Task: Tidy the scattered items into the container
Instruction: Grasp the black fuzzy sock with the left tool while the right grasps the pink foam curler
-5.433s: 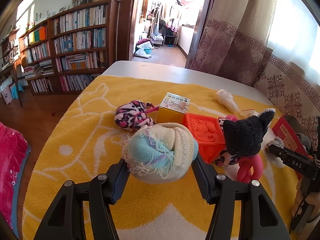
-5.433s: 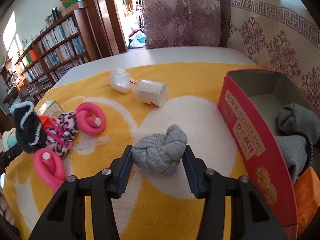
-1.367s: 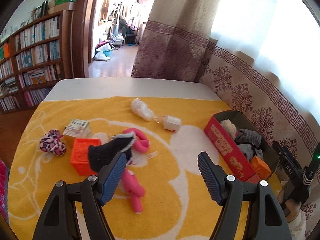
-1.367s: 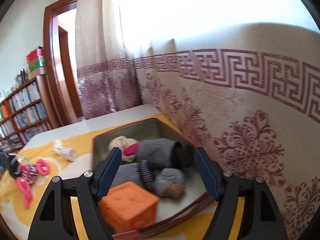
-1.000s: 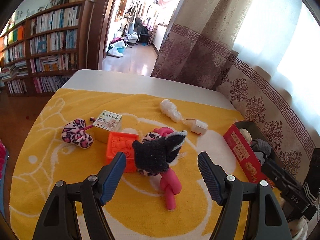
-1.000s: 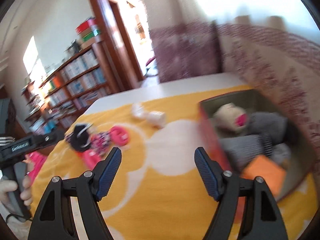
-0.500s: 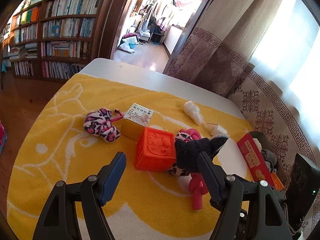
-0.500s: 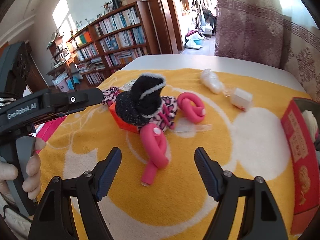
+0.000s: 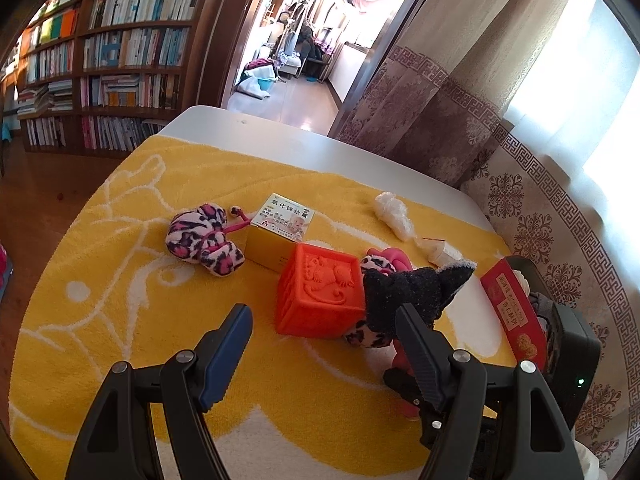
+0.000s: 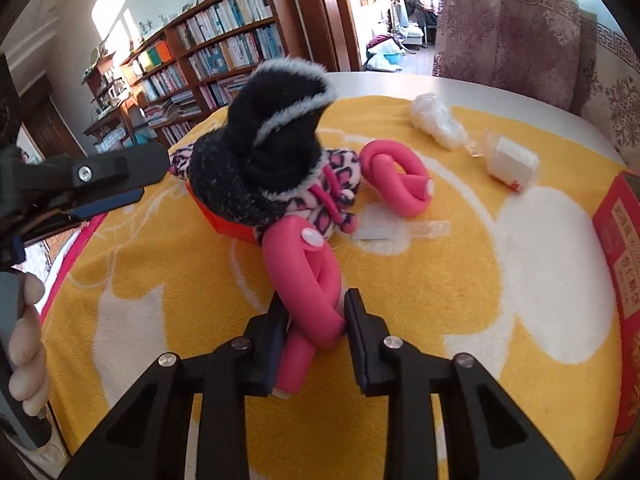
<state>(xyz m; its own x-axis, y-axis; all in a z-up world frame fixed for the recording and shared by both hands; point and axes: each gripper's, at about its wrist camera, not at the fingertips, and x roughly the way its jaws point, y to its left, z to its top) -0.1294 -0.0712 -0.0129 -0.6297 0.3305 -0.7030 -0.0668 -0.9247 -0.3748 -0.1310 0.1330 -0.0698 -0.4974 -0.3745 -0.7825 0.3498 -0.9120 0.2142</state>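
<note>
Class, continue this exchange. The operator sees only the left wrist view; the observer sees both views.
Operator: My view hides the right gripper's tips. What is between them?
Observer: The right gripper has its jaws closing on the knotted pink foam roller, which sits between them with the pads touching both sides.
Operator: Is the roller free of the pile?
Observer: No. Its white-capped far end rests against the leopard-print sock.
Operator: Anything lying close by?
Observer: A clear plastic strip lies flat on the towel, right of that end.
</note>
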